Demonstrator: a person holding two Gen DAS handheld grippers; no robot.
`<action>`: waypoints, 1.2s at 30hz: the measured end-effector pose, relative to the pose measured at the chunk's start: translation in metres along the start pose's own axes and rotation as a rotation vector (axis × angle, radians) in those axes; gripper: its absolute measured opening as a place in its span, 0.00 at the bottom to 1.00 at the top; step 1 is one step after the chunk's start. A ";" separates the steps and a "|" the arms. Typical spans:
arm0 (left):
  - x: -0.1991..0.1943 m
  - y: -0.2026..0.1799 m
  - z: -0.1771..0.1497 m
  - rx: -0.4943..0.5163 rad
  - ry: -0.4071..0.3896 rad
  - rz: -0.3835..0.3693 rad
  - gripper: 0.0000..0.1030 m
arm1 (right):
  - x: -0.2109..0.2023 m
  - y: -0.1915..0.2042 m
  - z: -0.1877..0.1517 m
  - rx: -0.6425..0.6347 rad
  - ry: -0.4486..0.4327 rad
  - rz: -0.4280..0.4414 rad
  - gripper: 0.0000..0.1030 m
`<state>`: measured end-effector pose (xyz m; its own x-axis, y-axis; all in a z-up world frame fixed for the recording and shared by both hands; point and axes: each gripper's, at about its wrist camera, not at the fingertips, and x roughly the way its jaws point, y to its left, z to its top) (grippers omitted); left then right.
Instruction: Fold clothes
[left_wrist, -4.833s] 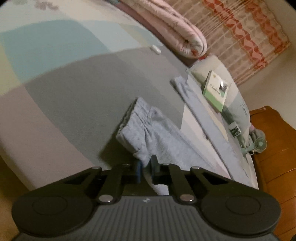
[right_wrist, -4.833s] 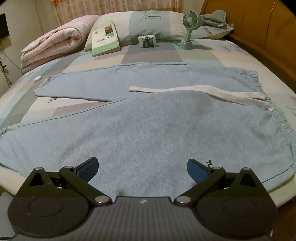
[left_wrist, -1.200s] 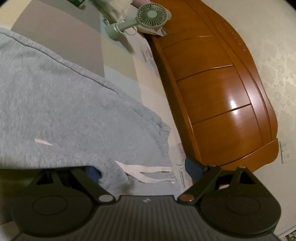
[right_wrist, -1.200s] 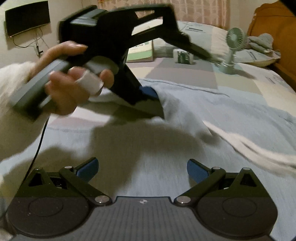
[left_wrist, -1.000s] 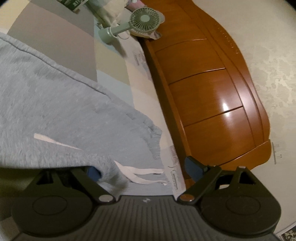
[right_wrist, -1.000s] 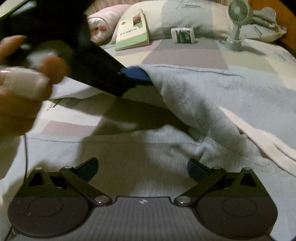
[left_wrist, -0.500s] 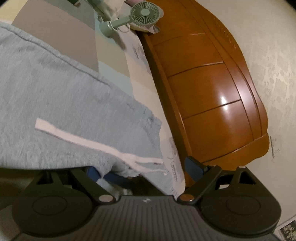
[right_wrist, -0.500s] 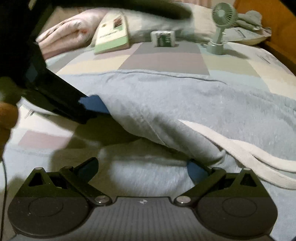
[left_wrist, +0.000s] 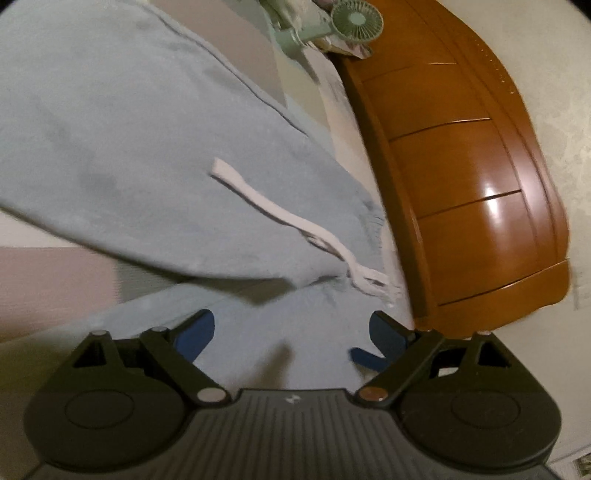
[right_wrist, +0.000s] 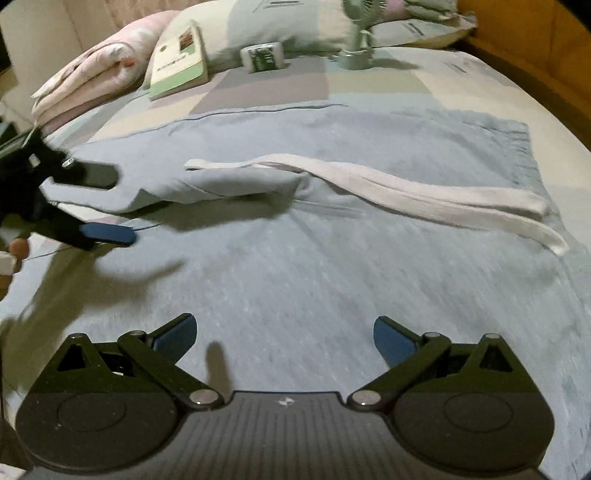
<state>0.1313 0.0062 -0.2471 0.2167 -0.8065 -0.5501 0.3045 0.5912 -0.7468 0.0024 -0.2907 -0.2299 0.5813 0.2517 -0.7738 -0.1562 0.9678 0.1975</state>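
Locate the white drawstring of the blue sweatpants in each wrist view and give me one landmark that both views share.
Left wrist view: the white drawstring runs diagonally from centre toward lower right across the blue sweatpants, ending near the wooden headboard.
Right wrist view: the drawstring lies across the sweatpants from centre to the right edge.
Shared landmark: the green desk fan at the top.

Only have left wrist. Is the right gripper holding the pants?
Observer: No. The right gripper is open over the pants, fingers on nothing.
Operator: What's by the fan that I can't see?
Observer: A book propped against the pillow.
Operator: Anything else up there?
Observer: A folded pink quilt beside the pillow.
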 end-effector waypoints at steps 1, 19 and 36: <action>-0.007 -0.002 -0.003 0.019 -0.012 0.016 0.88 | -0.003 -0.002 0.000 0.010 -0.005 0.007 1.00; -0.005 -0.051 0.007 0.417 -0.215 0.344 0.88 | 0.015 -0.006 0.094 -0.078 -0.128 -0.015 1.00; 0.002 -0.050 -0.012 0.627 -0.163 0.509 0.89 | 0.021 0.001 0.060 -0.231 -0.063 -0.069 1.00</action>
<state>0.1059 -0.0245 -0.2153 0.5853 -0.4595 -0.6681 0.5837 0.8106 -0.0461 0.0622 -0.2836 -0.2098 0.6447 0.1918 -0.7400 -0.2886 0.9574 -0.0033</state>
